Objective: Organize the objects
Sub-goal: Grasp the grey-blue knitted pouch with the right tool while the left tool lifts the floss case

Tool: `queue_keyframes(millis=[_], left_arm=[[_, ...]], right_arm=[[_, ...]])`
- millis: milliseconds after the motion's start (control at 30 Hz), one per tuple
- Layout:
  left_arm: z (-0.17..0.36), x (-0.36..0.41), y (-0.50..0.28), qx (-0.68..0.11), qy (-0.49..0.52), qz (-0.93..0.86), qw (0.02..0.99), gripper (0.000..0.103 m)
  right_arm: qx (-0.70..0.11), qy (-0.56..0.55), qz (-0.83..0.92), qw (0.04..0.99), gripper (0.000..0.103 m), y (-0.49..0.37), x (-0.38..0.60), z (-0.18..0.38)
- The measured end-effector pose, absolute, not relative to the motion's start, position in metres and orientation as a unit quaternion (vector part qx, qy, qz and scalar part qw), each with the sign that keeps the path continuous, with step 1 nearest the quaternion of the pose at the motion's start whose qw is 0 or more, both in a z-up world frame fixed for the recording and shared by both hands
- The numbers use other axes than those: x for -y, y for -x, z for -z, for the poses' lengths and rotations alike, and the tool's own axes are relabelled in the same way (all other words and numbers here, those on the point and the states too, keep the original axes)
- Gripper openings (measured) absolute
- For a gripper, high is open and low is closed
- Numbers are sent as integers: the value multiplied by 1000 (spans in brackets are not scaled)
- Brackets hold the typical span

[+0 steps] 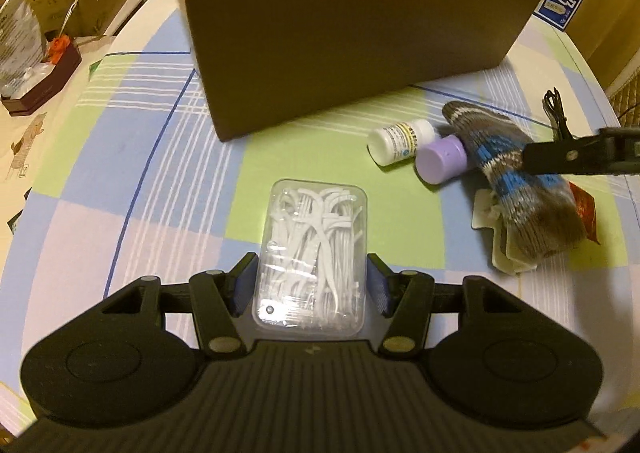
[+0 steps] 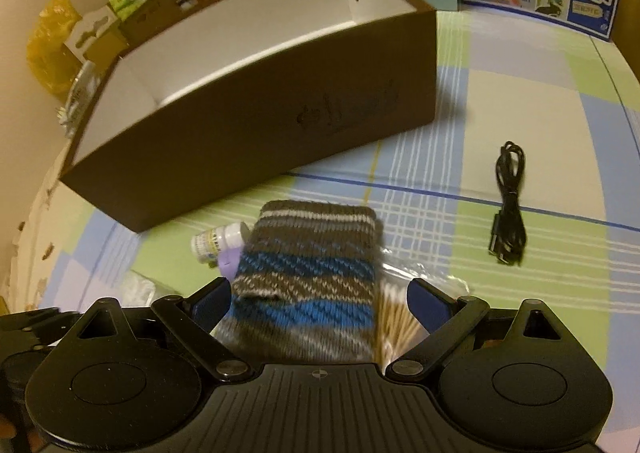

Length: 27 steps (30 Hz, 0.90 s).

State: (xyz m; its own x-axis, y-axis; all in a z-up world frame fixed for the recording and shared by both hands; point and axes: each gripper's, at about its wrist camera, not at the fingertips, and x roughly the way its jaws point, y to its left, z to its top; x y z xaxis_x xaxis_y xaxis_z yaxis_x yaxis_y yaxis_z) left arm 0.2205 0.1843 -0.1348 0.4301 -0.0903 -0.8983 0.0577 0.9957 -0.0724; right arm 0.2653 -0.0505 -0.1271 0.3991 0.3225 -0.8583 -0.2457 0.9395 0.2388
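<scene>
1. The left claw (image 1: 311, 285) straddles a clear plastic case of white floss picks (image 1: 312, 253); its blue pads (image 1: 245, 285) sit close against both long sides of the case, though the wrist view does not settle whether they press it. The case lies flat on the bench (image 1: 160, 181), which is covered in a pastel checked cloth of green, blue and lilac.

2. The right claw (image 2: 320, 305) stands wide, its fingers on either side of a knitted item (image 2: 308, 277) striped brown, blue and white, with clear space left at each pad. A clear bag of wooden-stemmed cotton swabs (image 2: 394, 325) lies under the knit's right edge, inside the right finger.

3. A white pill bottle (image 1: 400, 141) and a lilac-capped bottle (image 1: 442, 159) lie on their sides, touching each other, the lilac one against the knit.

4. A brown cardboard box (image 1: 352, 61) with a white inside stands open-topped behind all these things, near the two bottles.

5. A coiled black cable (image 2: 510, 205) lies alone on the cloth, well apart to the right of the knit and the box.

6. Cartons and packaging crowd the far edges of the bench beyond the box.
</scene>
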Motion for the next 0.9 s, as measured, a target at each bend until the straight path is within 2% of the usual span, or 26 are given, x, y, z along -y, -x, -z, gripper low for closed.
queue_keyframes(millis=[233, 267, 300, 333, 367, 433, 733, 900], left_arm=[[135, -186, -227, -532, 16, 40, 845, 52], [135, -185, -227, -532, 15, 41, 845, 52], [136, -184, -229, -532, 15, 40, 845, 52], [135, -184, -229, -532, 14, 40, 846, 52], [135, -183, -229, -531, 14, 41, 846, 52], [133, -182, -230, -526, 14, 42, 849, 52], [131, -179, -240, -525, 8, 45, 850, 55], [134, -178, -241, -529, 3, 42, 848, 52]], right_arm=[[-535, -46, -175, 825, 90, -275, 42, 143], [-531, -41, -181, 827, 73, -274, 40, 143], [-525, -34, -184, 830, 61, -273, 39, 143], [-517, -32, -192, 834, 45, -271, 39, 140], [-509, -31, -199, 837, 36, -270, 39, 138], [-500, -32, -203, 841, 27, -269, 41, 132], [-465, -42, -195, 863, 26, -256, 66, 106], [-464, -50, -176, 867, 26, -246, 84, 98]])
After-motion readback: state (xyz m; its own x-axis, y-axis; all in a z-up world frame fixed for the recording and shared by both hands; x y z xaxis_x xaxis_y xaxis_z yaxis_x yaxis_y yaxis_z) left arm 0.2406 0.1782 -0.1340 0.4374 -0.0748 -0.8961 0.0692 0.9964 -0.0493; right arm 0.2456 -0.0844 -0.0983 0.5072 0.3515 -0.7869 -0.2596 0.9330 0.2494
